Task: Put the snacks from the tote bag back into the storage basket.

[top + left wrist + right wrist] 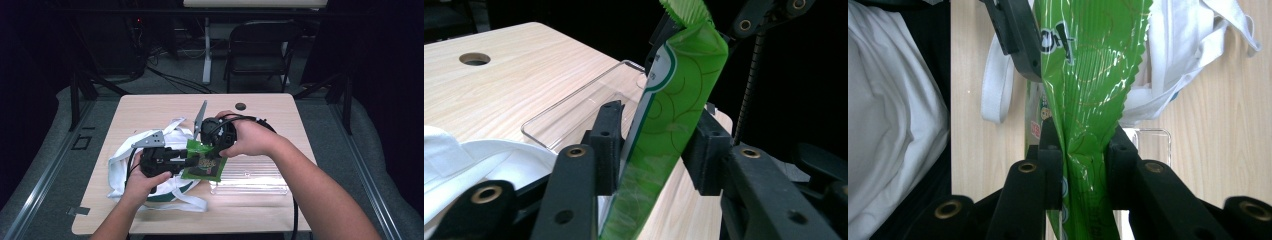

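- Together, the left claw point(192, 161) and right claw point(216, 145) each pinch the green packet point(204, 166), held above the counter point(150, 107).
- Beneath lie a white bag point(120, 155) and clear tray point(250, 175).

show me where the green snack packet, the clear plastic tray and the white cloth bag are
green snack packet point(674, 100): left gripper view, on its glossy green face above the jaws.
clear plastic tray point(250, 172): high view, on its bare ridged top beside the packet.
white cloth bag point(120, 157): high view, on its crumpled body by the left hand.
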Motion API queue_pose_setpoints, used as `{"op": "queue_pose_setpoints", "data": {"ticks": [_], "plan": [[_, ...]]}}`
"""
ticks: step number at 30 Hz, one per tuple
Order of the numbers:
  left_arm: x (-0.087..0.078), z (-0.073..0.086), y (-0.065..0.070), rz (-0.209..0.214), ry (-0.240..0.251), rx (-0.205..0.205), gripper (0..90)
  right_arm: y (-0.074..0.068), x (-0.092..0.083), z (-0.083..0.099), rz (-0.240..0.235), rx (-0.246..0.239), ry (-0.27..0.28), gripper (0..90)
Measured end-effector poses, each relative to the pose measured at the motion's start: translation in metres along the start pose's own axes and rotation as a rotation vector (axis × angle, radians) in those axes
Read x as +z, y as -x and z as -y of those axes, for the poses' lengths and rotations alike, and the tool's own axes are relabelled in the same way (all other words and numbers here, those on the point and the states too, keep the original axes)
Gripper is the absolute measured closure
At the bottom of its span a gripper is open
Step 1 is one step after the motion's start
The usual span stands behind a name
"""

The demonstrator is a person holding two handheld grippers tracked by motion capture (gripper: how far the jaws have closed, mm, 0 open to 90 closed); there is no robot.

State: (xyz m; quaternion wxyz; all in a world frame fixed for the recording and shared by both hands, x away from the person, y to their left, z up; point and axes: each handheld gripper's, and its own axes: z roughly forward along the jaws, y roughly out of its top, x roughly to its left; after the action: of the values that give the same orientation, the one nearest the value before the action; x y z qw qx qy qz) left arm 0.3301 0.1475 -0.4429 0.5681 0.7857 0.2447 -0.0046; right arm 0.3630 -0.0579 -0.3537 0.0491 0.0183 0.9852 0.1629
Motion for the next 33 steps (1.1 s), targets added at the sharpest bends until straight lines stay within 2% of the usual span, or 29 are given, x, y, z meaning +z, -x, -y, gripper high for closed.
{"op": "queue_pose_setpoints", "data": {"ticks": [11, 33], "plan": [[-0.002, 0.001, -0.005, -0.017, 0.004, -0.034, 49.8, 0.004, -0.007, 0.008, 0.039, 0.009, -0.026, 75.0], [-0.007, 0.002, -0.013, -0.045, 0.008, -0.066, 48.6, 0.013, -0.018, 0.029, 0.114, 0.041, -0.078, 74.9]]}}
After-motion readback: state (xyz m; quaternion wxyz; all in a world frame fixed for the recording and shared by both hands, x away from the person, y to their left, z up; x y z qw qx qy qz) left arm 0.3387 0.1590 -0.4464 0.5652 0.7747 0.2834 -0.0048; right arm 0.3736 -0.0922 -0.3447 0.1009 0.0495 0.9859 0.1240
